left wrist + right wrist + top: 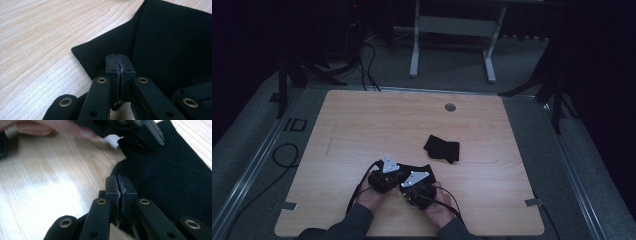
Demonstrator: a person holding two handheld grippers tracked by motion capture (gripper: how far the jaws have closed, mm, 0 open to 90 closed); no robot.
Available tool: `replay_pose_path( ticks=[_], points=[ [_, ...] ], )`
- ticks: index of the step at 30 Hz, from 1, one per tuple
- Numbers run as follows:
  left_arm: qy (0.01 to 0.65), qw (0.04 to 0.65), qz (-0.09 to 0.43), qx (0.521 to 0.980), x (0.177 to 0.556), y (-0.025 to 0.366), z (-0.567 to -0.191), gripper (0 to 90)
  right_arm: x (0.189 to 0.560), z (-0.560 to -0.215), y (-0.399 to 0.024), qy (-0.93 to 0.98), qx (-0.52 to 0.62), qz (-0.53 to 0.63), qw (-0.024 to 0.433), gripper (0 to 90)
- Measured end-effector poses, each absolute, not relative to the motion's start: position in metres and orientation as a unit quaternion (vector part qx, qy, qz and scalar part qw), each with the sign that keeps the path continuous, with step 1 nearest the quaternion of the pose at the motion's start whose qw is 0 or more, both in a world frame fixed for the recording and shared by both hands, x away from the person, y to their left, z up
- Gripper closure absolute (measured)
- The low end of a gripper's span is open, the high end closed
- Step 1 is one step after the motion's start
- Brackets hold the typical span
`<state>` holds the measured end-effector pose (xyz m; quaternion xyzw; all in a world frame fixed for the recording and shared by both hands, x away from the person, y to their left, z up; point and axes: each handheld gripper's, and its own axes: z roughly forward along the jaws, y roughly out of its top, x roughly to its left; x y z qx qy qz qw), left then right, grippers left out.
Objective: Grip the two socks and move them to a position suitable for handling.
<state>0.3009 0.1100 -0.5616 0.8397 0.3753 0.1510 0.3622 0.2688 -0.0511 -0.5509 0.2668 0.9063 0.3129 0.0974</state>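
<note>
1. Sock (418, 169), high view: one black sock lies near the table's (362, 120) front edge, partly under the left gripper (384, 176) and right gripper (414, 186), which sit side by side. A second sock (442, 148) lies apart, toward the centre.
2. Left gripper view: jaws pressed together, resting at the sock's (160, 42) ribbed edge; whether fabric is pinched cannot be told.
3. Right gripper view: jaws pressed together beside the sock (170, 172). Judged step: gripping for folding. Next move requires a confirmed pinch on both sides.
</note>
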Motion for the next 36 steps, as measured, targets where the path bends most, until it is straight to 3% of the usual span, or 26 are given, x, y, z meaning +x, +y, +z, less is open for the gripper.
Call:
replay_pose_path(
  ticks=[5, 18, 36],
  points=[
    [0.375, 0.363, 0.149, 0.840, 0.302, 0.111, -0.562, 88.4, 0.273, -0.545, -0.061, 0.898, 0.286, 0.326, 0.080, 87.0],
    [0.372, 0.362, 0.150, 0.842, 0.302, 0.111, -0.561, 88.4, 0.272, -0.489, -0.122, 0.847, 0.344, 0.384, 0.132, 86.8],
    [0.378, 0.349, 0.163, 0.842, 0.303, 0.115, -0.560, 88.1, 0.274, -0.481, -0.192, 0.805, 0.434, 0.369, 0.167, 86.4]
  ],
)
